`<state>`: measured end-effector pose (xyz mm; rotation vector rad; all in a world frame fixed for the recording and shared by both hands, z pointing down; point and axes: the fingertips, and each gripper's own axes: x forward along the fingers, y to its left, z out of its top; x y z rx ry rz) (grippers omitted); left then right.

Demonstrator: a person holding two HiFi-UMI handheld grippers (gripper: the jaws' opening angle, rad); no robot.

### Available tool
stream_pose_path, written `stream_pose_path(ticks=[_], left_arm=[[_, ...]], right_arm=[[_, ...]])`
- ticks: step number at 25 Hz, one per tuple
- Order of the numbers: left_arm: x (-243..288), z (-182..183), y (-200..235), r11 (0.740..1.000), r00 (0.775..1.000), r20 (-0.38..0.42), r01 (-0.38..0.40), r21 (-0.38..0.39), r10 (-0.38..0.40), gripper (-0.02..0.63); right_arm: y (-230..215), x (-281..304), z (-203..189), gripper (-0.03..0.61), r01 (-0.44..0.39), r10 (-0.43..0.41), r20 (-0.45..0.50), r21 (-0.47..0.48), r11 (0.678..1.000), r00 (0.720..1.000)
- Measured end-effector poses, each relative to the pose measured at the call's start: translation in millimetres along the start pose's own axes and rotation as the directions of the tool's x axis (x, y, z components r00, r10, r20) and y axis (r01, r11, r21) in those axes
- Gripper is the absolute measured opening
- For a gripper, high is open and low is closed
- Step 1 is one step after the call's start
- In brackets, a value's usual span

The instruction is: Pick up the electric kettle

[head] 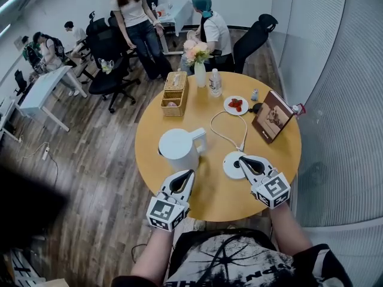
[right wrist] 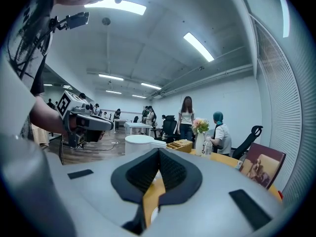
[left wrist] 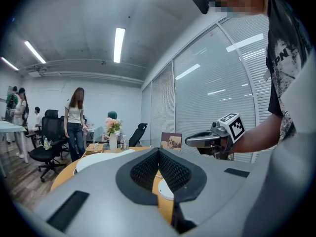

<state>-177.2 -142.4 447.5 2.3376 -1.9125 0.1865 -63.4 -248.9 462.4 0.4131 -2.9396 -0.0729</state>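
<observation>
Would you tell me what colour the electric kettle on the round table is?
The kettle is white; the head view shows it best.

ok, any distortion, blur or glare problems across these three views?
Head view: strong fisheye, window blinds bow; dark smear lower left; electric kettle sharp. Left gripper view: black vignetted corners, ceiling light blown out. Right gripper view: same vignette, ceiling strips glare.
</observation>
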Motion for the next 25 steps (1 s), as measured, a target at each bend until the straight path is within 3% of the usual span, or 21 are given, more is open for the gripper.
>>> stream_pose_path(ticks=[20, 25], left_arm=[[1.1, 3.2, -9.4, 1.0, 1.0, 0.003, -0.004, 0.013, 0.004, 0.002], [2.7, 1.6, -10.8, 1.0, 1.0, 0.004, -0.001, 0.013, 0.001, 0.002]], right_arm=[[4.5, -4.2, -8.5, 0.019, -0.023, 0.023, -0.006, -0.016, 1.0, 1.0], [6.9, -1.1, -12.0, 0.018, -0.03, 0.029, -0.023, -0.06, 0.998, 0.999]])
